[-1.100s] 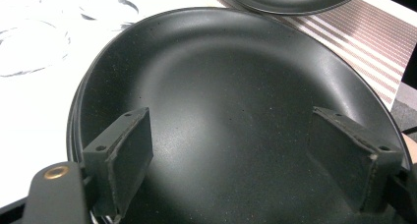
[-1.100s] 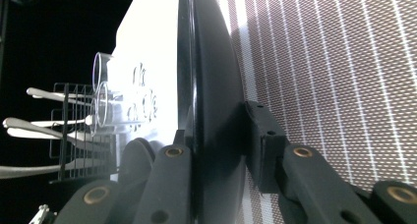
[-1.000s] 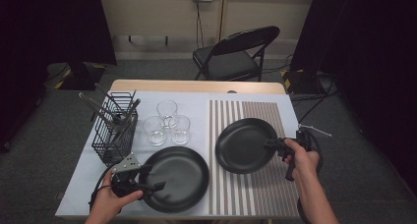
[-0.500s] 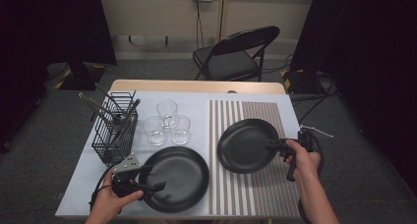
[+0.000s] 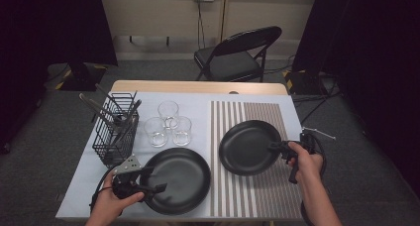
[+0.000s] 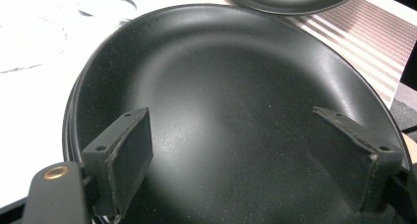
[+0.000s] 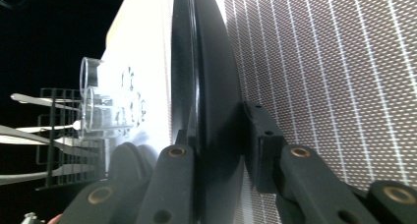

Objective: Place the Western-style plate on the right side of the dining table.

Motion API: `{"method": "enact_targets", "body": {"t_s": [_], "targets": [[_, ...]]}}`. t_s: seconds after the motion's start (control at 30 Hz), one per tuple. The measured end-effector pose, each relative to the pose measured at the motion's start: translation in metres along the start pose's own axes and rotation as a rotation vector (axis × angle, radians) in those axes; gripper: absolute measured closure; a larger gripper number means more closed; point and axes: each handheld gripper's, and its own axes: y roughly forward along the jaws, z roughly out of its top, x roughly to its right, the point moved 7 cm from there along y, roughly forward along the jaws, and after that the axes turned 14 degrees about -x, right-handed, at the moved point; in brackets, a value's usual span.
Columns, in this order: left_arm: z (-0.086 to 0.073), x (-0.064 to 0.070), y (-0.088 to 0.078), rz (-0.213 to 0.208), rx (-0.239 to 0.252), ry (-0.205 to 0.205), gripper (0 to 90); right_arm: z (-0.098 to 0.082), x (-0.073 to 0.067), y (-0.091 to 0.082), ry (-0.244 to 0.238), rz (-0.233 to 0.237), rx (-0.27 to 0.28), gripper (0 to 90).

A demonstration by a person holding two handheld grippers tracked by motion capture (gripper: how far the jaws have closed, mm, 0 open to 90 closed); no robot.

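**Black plates, one in each of my tongs' reach**

Black and matte, two round plates sit on my counter [image 5: 99, 186]. My right tongs [image 5: 276, 147] are clamped on the right-hand rim of the right plate [image 5: 245, 146], one jaw on each face of the rim; their jaws have just been closing on it. In the right tongs view that plate [image 7: 211, 101] appears edge-on, a dark disc between the two jaws, with the pads pressing on both sides. It lies over the striped mat [image 5: 257, 196], a brown and white mat covering the right part of the counter.

My left tongs [image 5: 156, 179] stand wide open at the left rim of the left plate [image 5: 181, 179]. In the left tongs view the two pads [image 6: 130, 153] are well apart above the plate's [image 6: 236, 86] dark inside, and nothing is gripped between them. This plate rests near the front edge of the counter, its right rim just reaching the mat.

Behind the left plate stand three clear glasses [image 5: 168, 124], close together. To their left is a black wire basket [image 5: 116, 134] holding metal utensils. A folding chair [image 5: 237, 55] stands beyond the far edge of the counter.
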Motion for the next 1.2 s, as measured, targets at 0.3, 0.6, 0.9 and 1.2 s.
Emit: {"method": "enact_targets", "body": {"t_s": [0.3,0.6,0.9,1.2], "targets": [[0.0011,-0.0002,-0.0011,-0.005,0.010,-0.009,17.2,0.0008,0.0028,0.0013,-0.012,-0.044,-0.009,78.5],[0.0011,-0.0003,-0.0017,0.000,0.009,-0.007,17.2,0.0016,-0.0006,0.0010,-0.027,-0.069,-0.007,78.3],[0.0014,-0.0002,-0.0028,0.002,0.009,-0.007,17.2,0.0020,-0.0024,0.0022,-0.054,-0.151,-0.021,76.3],[0.0013,-0.0003,-0.0024,0.002,0.008,-0.005,17.2,0.0024,0.0004,0.0038,-0.045,-0.175,-0.034,75.5]]}}
